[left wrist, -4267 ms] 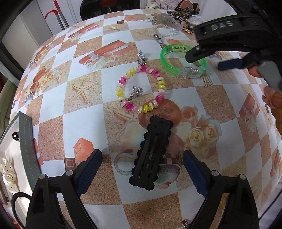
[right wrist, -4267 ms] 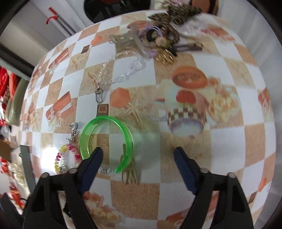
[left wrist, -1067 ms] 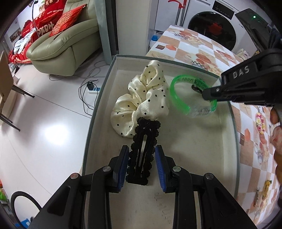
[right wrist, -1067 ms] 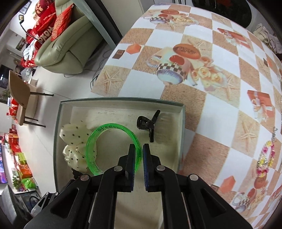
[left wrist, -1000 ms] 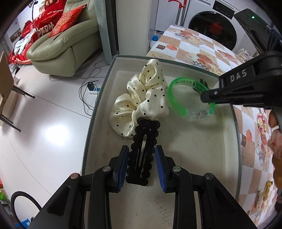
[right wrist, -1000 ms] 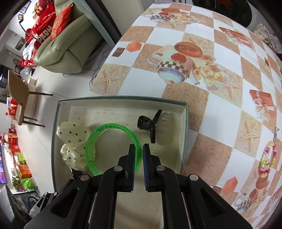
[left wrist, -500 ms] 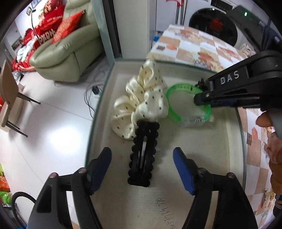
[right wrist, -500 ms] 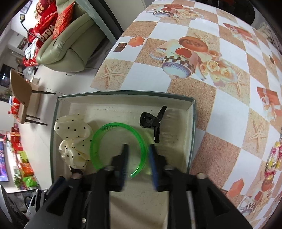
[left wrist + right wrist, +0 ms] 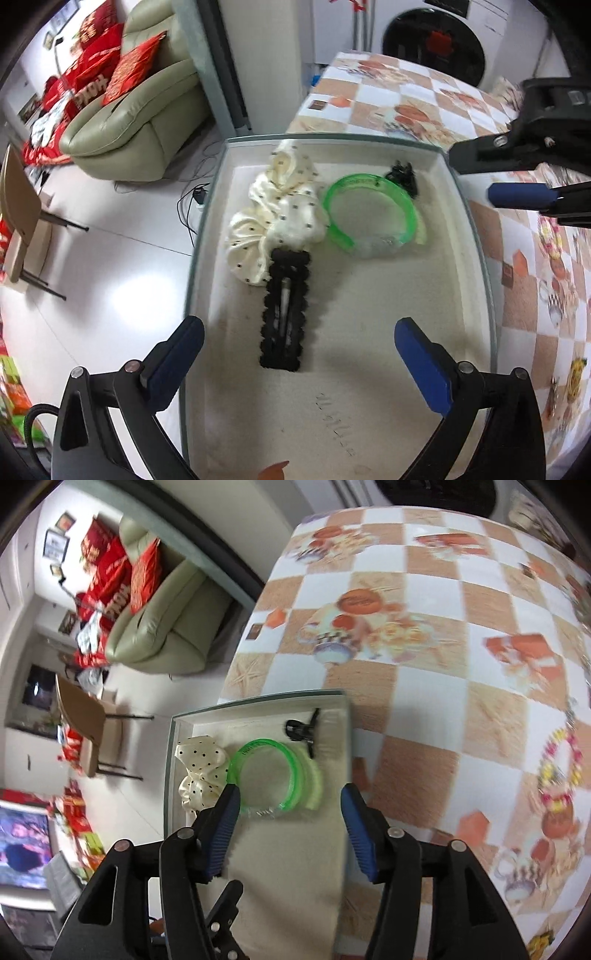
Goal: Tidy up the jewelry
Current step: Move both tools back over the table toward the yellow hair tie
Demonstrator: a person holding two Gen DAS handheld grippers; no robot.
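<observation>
A grey-rimmed tray (image 9: pixel 476 236) with a cream lining holds a black scalloped hair clip (image 9: pixel 284 314), a cream polka-dot scrunchie (image 9: pixel 277 221), a green bangle (image 9: pixel 369 218) and a small black claw clip (image 9: pixel 402 177). My left gripper (image 9: pixel 299 354) is open and empty, above the near end of the black hair clip. My right gripper (image 9: pixel 290 819) is open and empty, raised above the green bangle (image 9: pixel 277 775). The tray (image 9: pixel 347 746), scrunchie (image 9: pixel 199 768) and claw clip (image 9: pixel 303 731) show in the right wrist view too. The right gripper also shows in the left wrist view (image 9: pixel 517 177).
The tray sits at the edge of a table with a checkered orange-and-white cloth (image 9: pixel 424 635). A pink-and-yellow bead bracelet (image 9: pixel 557 768) lies on the cloth to the right. A sofa (image 9: pixel 140 110), a chair (image 9: pixel 85 727) and the floor lie beyond the tray's left rim.
Both grippers have opened. The left let go of the black hair clip and the right let go of the green bangle; both now lie in the tray. Both grippers have pulled back and up.
</observation>
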